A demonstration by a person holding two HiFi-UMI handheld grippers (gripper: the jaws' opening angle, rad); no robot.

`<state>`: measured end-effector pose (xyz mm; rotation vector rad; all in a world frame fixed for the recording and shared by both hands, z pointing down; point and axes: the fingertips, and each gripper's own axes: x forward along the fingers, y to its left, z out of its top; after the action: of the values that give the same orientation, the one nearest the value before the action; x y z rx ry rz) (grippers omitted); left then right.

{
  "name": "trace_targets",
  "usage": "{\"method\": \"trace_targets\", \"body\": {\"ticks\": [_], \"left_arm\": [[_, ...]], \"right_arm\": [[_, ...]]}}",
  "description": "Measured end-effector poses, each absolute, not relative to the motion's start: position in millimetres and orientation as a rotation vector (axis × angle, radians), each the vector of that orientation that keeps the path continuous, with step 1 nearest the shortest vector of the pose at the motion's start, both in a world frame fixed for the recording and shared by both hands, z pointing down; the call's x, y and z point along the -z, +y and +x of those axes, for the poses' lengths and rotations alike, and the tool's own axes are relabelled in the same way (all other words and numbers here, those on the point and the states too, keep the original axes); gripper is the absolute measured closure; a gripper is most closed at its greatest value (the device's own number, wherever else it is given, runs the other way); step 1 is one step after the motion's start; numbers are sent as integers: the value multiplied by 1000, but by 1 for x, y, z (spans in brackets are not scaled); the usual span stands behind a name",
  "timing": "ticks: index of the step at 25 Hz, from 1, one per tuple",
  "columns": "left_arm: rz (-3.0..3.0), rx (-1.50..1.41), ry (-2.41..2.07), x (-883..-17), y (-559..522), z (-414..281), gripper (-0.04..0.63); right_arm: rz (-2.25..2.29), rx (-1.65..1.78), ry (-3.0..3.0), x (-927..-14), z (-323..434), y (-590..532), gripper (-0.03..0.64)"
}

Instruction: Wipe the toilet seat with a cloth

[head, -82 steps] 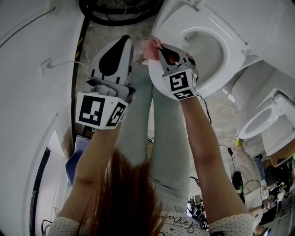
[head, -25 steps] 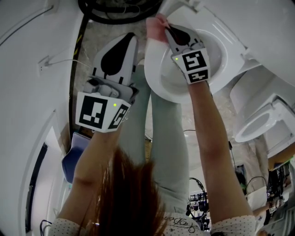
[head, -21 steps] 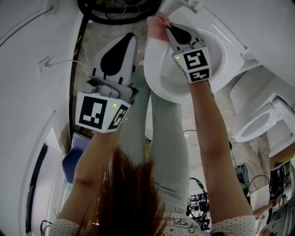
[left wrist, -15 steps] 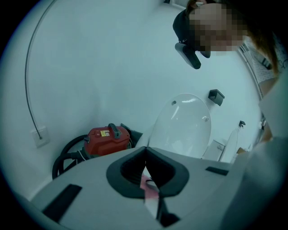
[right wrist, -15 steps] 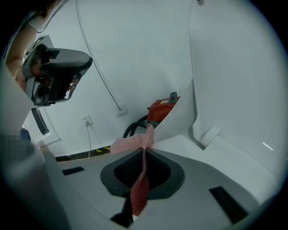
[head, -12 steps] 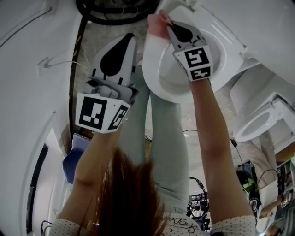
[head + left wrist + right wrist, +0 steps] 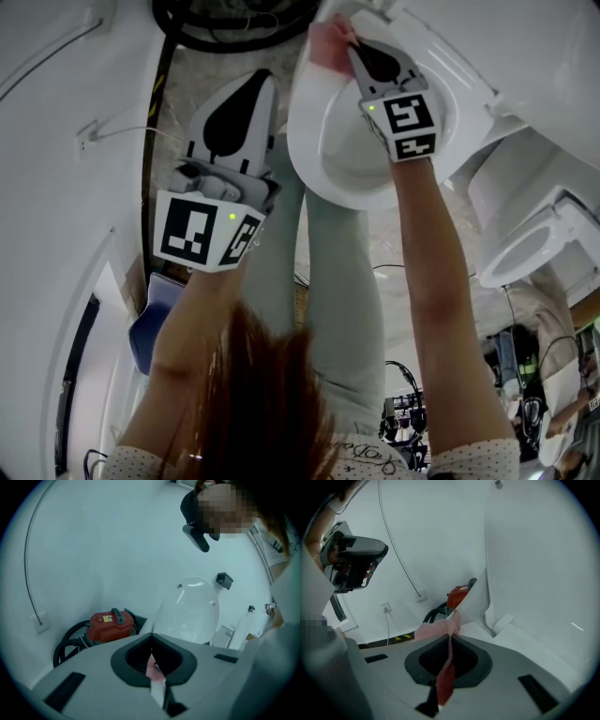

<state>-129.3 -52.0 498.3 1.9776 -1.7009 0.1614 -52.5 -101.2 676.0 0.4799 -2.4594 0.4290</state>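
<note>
The white toilet seat (image 7: 305, 155) rings the bowl at the top middle of the head view, with its lid (image 7: 190, 609) raised against the wall. My right gripper (image 7: 349, 47) is shut on a pink mesh cloth (image 7: 326, 37) and presses it on the seat's far left rim near the hinge. In the right gripper view the cloth (image 7: 439, 630) bunches just past the gripper (image 7: 450, 635), and a strip of it runs back between the jaws. My left gripper (image 7: 261, 80) hangs shut to the left of the bowl, apart from it, holding nothing I can see.
A red vacuum cleaner (image 7: 110, 625) with a black hose (image 7: 225, 28) stands on the floor beside the toilet. A wall socket with a cable (image 7: 86, 141) is on the left wall. Another toilet (image 7: 534, 244) stands at the right. The person's legs are below the bowl.
The right gripper has slid the cloth along the seat's left rim from the front toward the hinge. The left gripper has stayed where it was.
</note>
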Motion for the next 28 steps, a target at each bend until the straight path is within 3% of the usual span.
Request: {"method": "trace_targets", "body": {"ticks": [28], "left_arm": [[2025,-198,-1651,-502,-68,-108,600]], "right_arm": [[746,-459,-2388,-671,-5,-140,594]]}}
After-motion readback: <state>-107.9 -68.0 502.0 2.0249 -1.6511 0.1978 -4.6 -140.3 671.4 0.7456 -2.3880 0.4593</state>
